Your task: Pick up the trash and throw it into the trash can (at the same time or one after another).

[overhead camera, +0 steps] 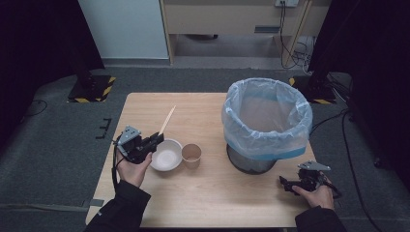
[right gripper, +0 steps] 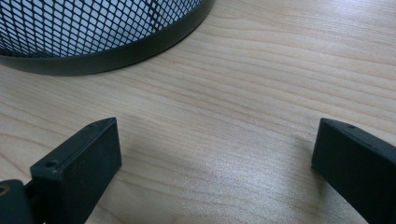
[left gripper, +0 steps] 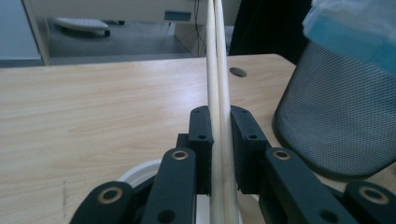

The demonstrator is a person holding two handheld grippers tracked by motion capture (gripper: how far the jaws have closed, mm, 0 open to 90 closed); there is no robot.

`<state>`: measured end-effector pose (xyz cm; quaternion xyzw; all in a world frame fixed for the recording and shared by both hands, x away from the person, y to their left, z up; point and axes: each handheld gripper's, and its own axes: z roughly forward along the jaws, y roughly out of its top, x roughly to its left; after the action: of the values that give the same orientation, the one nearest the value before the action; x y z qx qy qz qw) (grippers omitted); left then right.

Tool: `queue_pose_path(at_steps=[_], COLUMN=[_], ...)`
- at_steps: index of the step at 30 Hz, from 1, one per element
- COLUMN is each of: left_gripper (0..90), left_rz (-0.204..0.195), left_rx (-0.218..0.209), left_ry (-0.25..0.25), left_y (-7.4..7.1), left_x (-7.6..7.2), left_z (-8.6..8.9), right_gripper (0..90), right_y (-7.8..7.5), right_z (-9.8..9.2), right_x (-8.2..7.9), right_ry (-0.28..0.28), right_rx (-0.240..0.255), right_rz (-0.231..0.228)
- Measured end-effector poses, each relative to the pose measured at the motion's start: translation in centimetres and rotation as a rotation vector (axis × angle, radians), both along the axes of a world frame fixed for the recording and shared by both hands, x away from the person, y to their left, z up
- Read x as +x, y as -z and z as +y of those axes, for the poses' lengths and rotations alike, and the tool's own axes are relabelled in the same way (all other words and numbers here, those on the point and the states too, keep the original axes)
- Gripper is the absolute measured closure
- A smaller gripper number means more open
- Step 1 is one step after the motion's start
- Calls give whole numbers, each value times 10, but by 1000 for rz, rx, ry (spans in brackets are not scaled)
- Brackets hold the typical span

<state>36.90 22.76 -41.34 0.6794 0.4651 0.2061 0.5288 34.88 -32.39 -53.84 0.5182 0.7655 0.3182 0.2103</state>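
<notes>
My left gripper (overhead camera: pixel 157 140) is shut on a pair of pale wooden chopsticks (overhead camera: pixel 167 120) that stick out up and away from it over the table's left half. In the left gripper view the chopsticks (left gripper: pixel 219 84) run up between the two black pads, pinched tight. Just below that gripper sits a white bowl (overhead camera: pixel 166 155), whose rim (left gripper: pixel 135 173) peeks out under the jaws. A brown paper cup (overhead camera: pixel 191 154) stands right of the bowl. My right gripper (overhead camera: pixel 285 184) rests low at the table's front right, open, with bare wood between its fingers (right gripper: pixel 77 163).
A black mesh bin (overhead camera: pixel 251 162) lined with a pale blue plastic bag (overhead camera: pixel 266 116) stands on the right half of the wooden table (overhead camera: pixel 212 193). Its mesh wall (left gripper: pixel 336 116) is close on the left gripper's right, and its base rim (right gripper: pixel 116 53) lies just ahead of the right gripper.
</notes>
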Motion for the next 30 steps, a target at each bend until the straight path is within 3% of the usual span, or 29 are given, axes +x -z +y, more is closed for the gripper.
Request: queue_pose_path(at_steps=[10,21,30], left_gripper=[795,795,795], left_rz=[-67,-180,-231], left_rx=[-40,-74,-101], left_ry=[38,118,128], left_y=[-24,-62,-82], left_x=[-9,-26,-21], left_z=[-7,-24,-34], right_gripper=[16,12,12], right_y=[0,0,0], right_z=[0,0,0], right_x=[0,0,0], right_ry=[-1,1,0], right_rx=[0,0,-1], right_rz=[0,1,0])
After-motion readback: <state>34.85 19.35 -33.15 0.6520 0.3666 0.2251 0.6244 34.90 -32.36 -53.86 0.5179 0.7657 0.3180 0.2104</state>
